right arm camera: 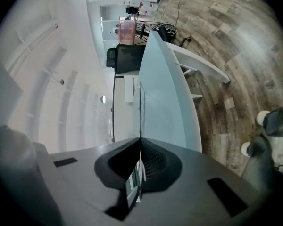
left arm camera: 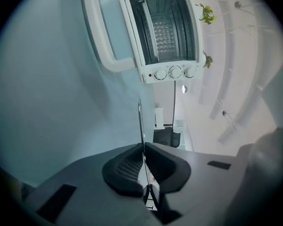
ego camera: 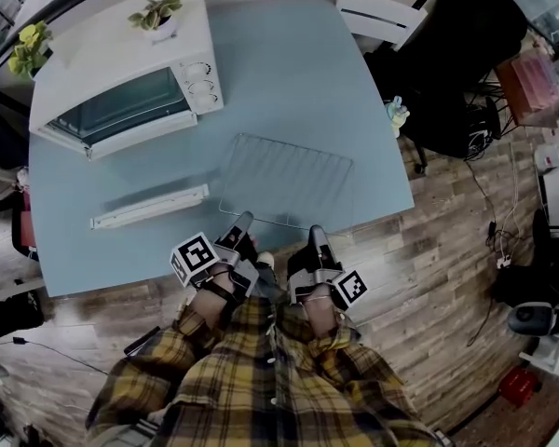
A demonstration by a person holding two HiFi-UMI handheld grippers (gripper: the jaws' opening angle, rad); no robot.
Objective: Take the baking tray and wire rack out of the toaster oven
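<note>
The wire rack (ego camera: 284,180) is out of the oven and lies level over the near part of the blue table (ego camera: 298,73). My left gripper (ego camera: 241,222) is shut on the left of its near edge. My right gripper (ego camera: 315,235) is shut on the right of that edge. In the left gripper view the rack's wire (left arm camera: 140,121) runs edge-on into the shut left gripper (left arm camera: 143,147). The right gripper view shows the rack's wire (right arm camera: 140,112) the same way in the right gripper (right arm camera: 141,140). The white toaster oven (ego camera: 121,73) stands at the far left, door (left arm camera: 106,27) open. A long pale tray (ego camera: 149,207) lies in front of it.
A small potted plant (ego camera: 156,14) sits on the oven top, and another plant (ego camera: 30,47) is at the table's left corner. A dark office chair (ego camera: 447,73) and a white chair (ego camera: 377,12) stand beyond the right edge. Wood floor lies to the right.
</note>
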